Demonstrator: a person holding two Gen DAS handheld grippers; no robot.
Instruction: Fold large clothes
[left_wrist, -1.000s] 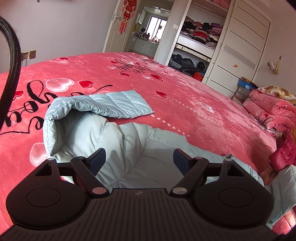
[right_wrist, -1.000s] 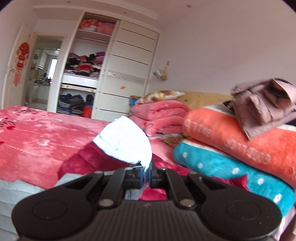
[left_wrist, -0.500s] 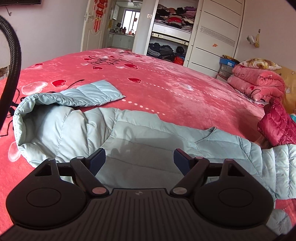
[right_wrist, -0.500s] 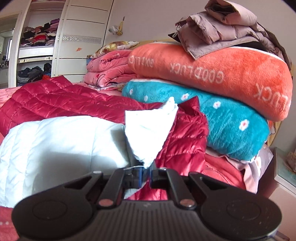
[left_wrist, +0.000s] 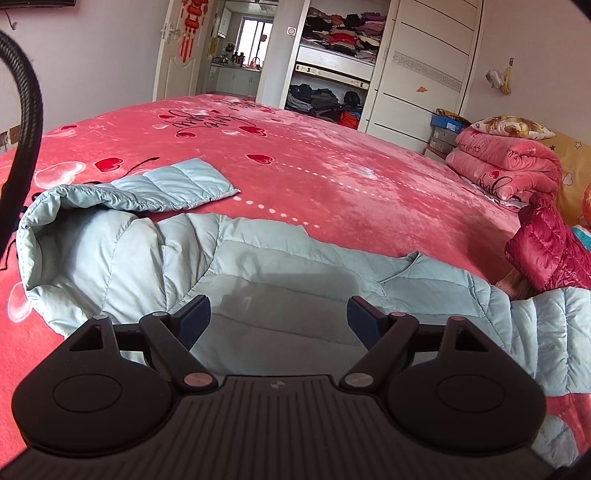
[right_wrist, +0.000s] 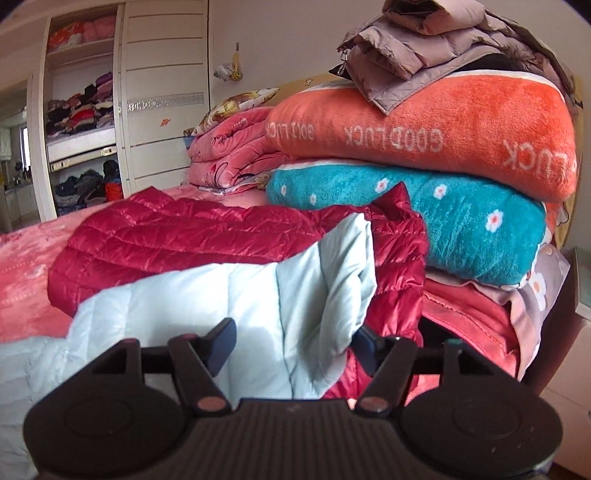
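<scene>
A pale blue down jacket (left_wrist: 258, 273) lies spread across the pink bed (left_wrist: 351, 177), one sleeve (left_wrist: 173, 182) stretched out at the far left. My left gripper (left_wrist: 279, 319) is open and empty, low over the jacket's body. My right gripper (right_wrist: 295, 341) is open. The jacket's other sleeve (right_wrist: 295, 288) lies loose between its fingers, draped on a dark red down jacket (right_wrist: 184, 236).
Folded blankets, orange (right_wrist: 424, 129) on teal (right_wrist: 443, 225), are stacked close at the right with a mauve jacket (right_wrist: 413, 44) on top. A pink quilt (left_wrist: 506, 166) lies at the bed's far right. An open wardrobe (left_wrist: 332, 66) stands beyond the bed.
My right gripper has opened and let go of the pale blue sleeve, which now rests on the red jacket. My left gripper stayed open over the jacket.
</scene>
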